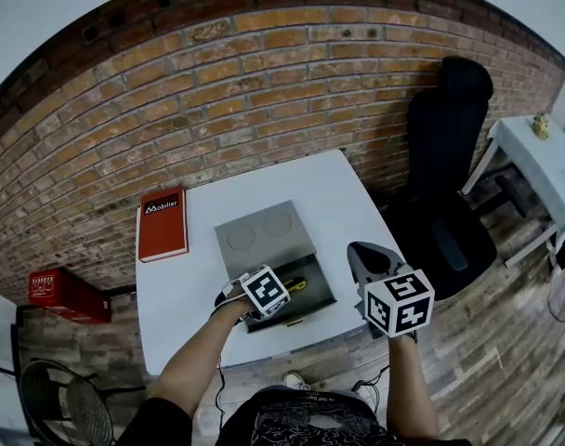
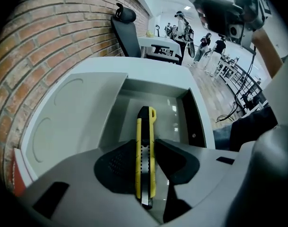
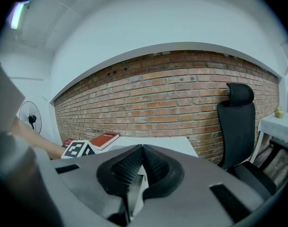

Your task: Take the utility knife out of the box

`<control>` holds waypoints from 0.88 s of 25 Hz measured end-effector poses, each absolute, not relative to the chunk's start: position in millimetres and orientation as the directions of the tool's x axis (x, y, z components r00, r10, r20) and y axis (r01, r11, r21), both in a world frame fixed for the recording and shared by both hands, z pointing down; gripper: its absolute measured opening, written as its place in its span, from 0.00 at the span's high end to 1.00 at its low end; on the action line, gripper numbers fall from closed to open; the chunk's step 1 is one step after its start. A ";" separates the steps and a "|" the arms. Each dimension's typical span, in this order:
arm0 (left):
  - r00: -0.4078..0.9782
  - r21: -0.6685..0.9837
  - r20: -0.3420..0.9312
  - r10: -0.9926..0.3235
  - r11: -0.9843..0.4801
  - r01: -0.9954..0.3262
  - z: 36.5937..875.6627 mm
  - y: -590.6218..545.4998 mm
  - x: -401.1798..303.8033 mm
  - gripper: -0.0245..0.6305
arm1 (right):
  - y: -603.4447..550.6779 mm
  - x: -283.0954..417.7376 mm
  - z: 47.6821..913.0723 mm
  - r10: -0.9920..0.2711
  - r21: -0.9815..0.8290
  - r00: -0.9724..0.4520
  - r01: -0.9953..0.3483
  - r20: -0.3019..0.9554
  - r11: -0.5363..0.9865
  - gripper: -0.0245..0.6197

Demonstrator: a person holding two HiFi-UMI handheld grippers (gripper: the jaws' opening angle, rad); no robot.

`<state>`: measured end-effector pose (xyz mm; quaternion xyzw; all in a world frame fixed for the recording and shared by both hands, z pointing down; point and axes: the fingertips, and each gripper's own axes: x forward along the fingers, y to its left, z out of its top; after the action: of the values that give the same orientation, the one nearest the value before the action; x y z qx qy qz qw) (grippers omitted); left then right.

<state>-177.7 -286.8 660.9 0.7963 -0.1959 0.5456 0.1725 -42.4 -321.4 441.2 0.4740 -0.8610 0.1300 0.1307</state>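
Jaws of the left gripper (image 2: pixel 145 143) are clamped on the yellow utility knife (image 2: pixel 145 124) lying in the open box (image 2: pixel 77 112) at the table (image 1: pixel 180 286)'s front edge, while those of the right gripper (image 3: pixel 142 148) are pressed together.

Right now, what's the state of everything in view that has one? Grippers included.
left gripper: shut on the utility knife.
right gripper: shut, nothing between its jaws.
utility knife: inside the box, not yet lifted out.
box: open, lid swung back.
red book: closed, lying flat.
office chair: unoccupied.
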 end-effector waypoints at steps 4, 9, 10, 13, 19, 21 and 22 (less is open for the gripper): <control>0.317 0.064 0.941 -0.121 -0.854 -0.516 661.0 -286.9 -177.8 0.77 | -320.0 -41.5 439.6 -0.783 -0.097 -0.516 -0.850 0.347 0.518 0.93; 0.309 0.054 0.941 -0.137 -0.842 -0.537 660.8 -285.6 -179.4 0.77 | -318.6 -43.0 436.6 -0.779 -0.095 -0.524 -0.845 0.343 0.527 0.93; 0.306 0.049 0.941 -0.142 -0.840 -0.540 660.4 -285.1 -179.3 0.77 | -318.3 -42.2 435.5 -0.779 -0.094 -0.525 -0.844 0.342 0.527 0.93; 0.287 0.021 0.944 -0.161 -0.842 -0.540 656.9 -283.0 -180.4 0.77 | -317.0 -37.9 433.7 -0.781 -0.093 -0.524 -0.845 0.341 0.526 0.93; 0.325 -0.008 0.916 -0.236 -0.819 -0.573 642.8 -289.3 -174.1 0.77 | -313.4 -32.7 434.9 -0.775 -0.099 -0.530 -0.841 0.345 0.532 0.93; 0.336 -0.031 0.901 -0.276 -0.811 -0.584 634.8 -293.8 -170.2 0.77 | -312.3 -31.5 433.4 -0.771 -0.100 -0.536 -0.837 0.343 0.538 0.93; 0.337 -0.041 0.894 -0.294 -0.804 -0.593 631.0 -295.4 -169.4 0.77 | -311.6 -30.8 432.3 -0.769 -0.100 -0.540 -0.835 0.341 0.542 0.93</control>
<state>-169.4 -295.4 631.0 0.8042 -0.2760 0.5051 0.1479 -30.8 -311.6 432.3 0.4617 -0.8684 0.1264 0.1293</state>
